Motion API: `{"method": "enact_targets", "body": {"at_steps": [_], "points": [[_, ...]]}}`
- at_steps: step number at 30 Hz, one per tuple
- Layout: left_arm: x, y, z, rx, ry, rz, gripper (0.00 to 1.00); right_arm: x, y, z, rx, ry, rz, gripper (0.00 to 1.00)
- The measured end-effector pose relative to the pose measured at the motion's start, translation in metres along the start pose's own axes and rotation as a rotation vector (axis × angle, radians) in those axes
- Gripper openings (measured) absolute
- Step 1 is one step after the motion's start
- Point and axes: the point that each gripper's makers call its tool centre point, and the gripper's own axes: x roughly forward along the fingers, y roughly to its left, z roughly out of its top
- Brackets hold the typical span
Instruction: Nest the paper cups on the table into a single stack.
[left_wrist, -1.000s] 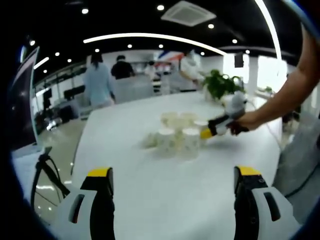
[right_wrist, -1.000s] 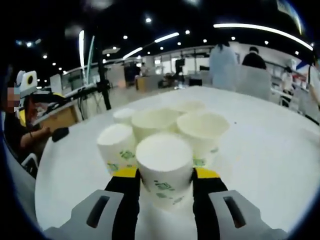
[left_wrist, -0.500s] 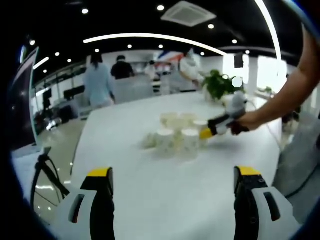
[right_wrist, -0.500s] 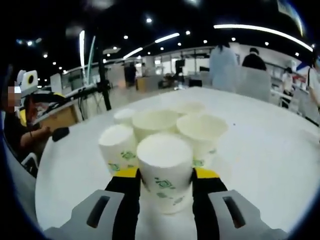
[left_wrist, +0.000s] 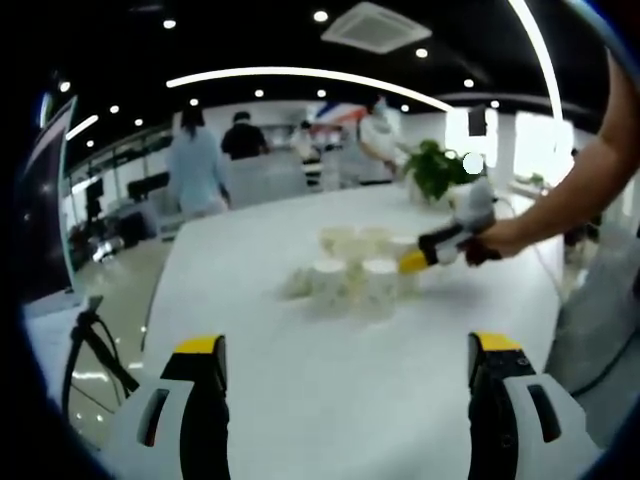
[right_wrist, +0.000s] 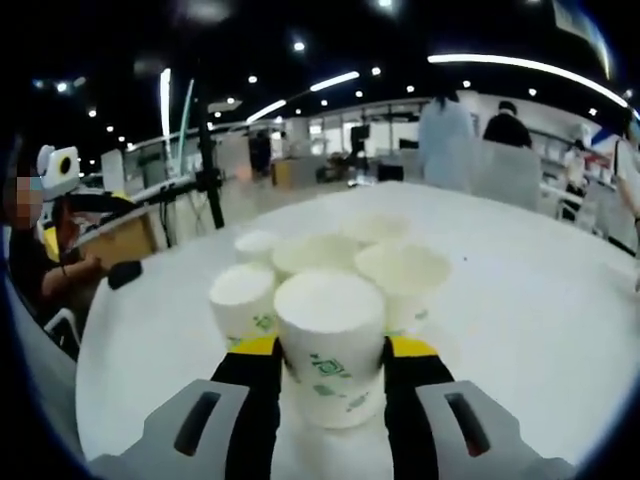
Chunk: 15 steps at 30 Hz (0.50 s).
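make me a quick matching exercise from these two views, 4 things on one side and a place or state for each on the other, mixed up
Things:
1. left gripper
2. right gripper
3. potted plant
4. gripped paper cup

Place or state:
A. far end of the white table
B. between yellow-tipped jaws
C. open, away from the cups
D. shut on a cup

Pairs: 1-C, 2-D, 3-A, 4-B

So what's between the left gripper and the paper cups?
Nothing: in the left gripper view, just bare white table lies between the open left gripper and the cluster of paper cups.
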Motion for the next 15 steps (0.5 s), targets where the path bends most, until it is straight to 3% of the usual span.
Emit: {"method": "enact_targets", "body": {"at_steps": [15], "points": [[0.000, 0.004, 0.003, 0.000, -0.004, 0.007, 0.98, -0.011, -0.004, 0.016, -0.005, -0.011, 0.009, 0.37]]}}
